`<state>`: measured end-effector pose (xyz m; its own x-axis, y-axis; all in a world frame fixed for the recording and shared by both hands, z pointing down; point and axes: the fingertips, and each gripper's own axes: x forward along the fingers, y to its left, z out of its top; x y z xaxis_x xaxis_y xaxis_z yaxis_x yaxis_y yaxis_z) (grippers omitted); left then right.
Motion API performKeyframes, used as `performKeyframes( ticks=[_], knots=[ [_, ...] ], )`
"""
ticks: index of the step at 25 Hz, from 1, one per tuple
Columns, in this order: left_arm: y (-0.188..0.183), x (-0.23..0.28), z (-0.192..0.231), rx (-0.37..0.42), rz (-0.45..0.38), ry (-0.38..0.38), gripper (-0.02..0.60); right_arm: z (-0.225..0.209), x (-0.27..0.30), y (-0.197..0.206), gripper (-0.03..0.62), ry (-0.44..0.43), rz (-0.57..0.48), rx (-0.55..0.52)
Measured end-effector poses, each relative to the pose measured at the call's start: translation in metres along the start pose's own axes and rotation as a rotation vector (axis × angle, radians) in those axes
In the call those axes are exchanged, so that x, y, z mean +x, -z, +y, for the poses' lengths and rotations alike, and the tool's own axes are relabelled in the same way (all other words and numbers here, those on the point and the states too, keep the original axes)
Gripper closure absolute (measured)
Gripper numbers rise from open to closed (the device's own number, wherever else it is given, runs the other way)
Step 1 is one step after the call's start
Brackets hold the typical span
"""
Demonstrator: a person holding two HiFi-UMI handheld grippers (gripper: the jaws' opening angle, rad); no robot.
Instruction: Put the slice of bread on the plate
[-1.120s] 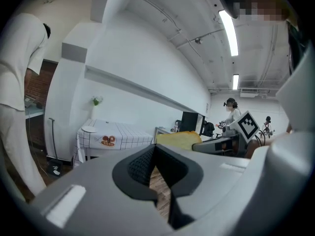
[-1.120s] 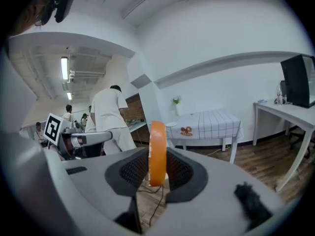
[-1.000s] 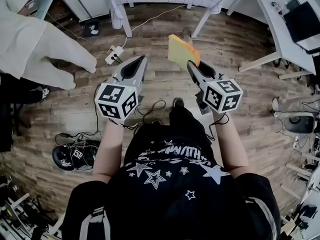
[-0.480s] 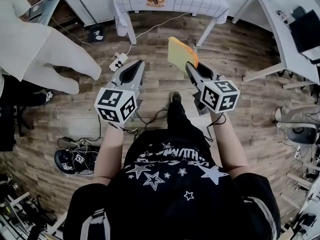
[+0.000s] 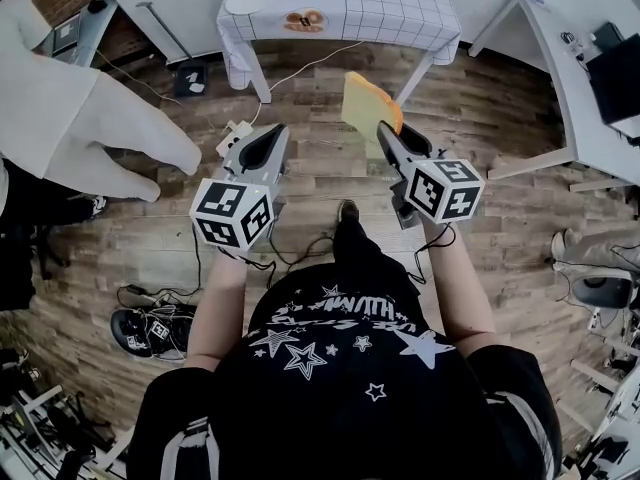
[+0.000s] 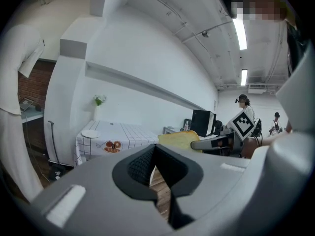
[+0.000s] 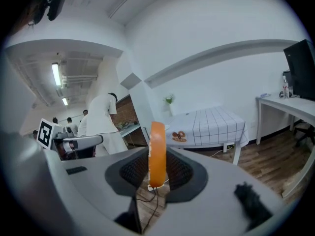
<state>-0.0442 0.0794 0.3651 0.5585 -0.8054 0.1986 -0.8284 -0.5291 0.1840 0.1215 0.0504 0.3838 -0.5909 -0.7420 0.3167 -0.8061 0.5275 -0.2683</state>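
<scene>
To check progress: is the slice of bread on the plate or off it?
Off. The right gripper holds the slice of bread on edge; the plate on the far table looks bare.

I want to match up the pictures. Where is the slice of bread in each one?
Head view: the slice of bread is above centre, held up by the right gripper.
Left gripper view: the slice of bread is right of centre.
Right gripper view: the slice of bread is at centre, edge-on.
Shared landmark: the checked-cloth table.
</scene>
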Motion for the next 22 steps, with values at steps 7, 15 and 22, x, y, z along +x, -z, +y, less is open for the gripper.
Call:
performKeyframes(
  ticks=[7,15,22],
  knots=[
    [-0.013,0.048,0.013,-0.005,0.016,-0.023,0.577,-0.041,0.034,-0.024,0.496,-0.023,0.014,0.008],
    [-0.027,0.107,0.018,-0.002,0.033,-0.04,0.577,-0.091,0.059,-0.048,0.496,-0.043,0.017,0.017],
    [-0.036,0.155,0.016,0.004,0.037,-0.059,0.577,-0.138,0.076,-0.067,0.496,-0.056,0.015,0.028]
  ],
)
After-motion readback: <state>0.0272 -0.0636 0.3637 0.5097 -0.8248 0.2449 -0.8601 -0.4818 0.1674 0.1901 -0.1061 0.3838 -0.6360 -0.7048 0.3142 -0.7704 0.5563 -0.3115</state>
